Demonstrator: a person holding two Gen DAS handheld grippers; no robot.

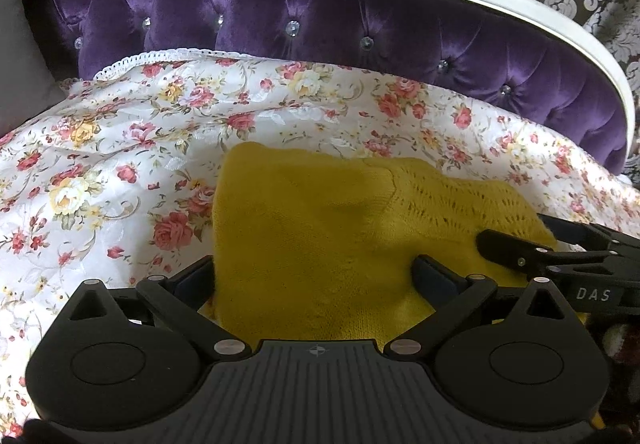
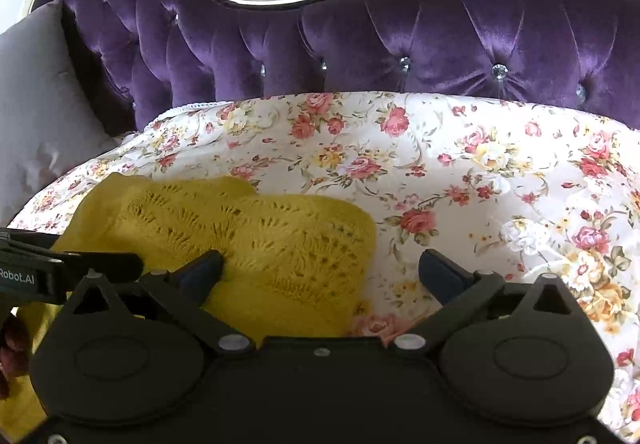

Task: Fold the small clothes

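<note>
- Lying on the floral sheet [image 1: 120, 148], in front of the purple tufted headboard [image 1: 320, 20], a folded mustard knit garment [image 1: 312, 228] is seen.
- Left gripper [image 1: 316, 276]: jaws spread wide over the garment, nothing clamped.
- Right gripper [image 2: 324, 272]: jaws spread, nothing gripped, "DAS" lettered on it; "Robot.AI" is read on the left one.

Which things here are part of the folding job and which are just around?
Job: yellow knit garment; left gripper, open; right gripper, open.
Around: floral sheet; purple tufted backrest; grey cushion.
</note>
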